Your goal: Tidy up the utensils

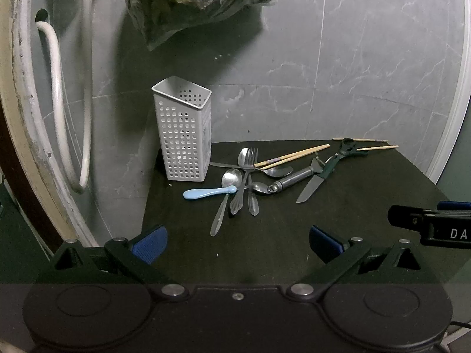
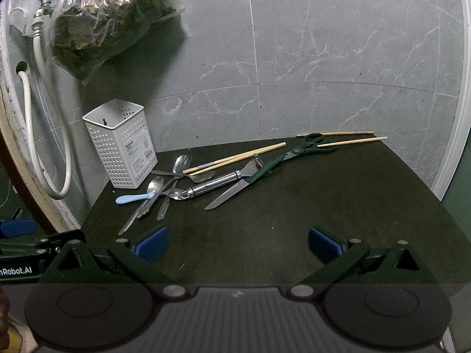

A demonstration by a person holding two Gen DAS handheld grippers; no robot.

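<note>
Both hand-held grippers, left hand-held gripper and right hand-held gripper, gape wide, empty; the steel spoon-and-fork pile lies straight ahead of the left, handles pointing toward it.

A dim corner where grey marble-veined wall tiles rise behind a dark tabletop, with a white hose looping down from a tap and a plastic bag hanging on the wall.

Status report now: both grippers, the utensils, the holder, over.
Left gripper open, right gripper open, both empty. Utensils piled on table beside white holder; holder looks empty. Nothing blocking.
</note>
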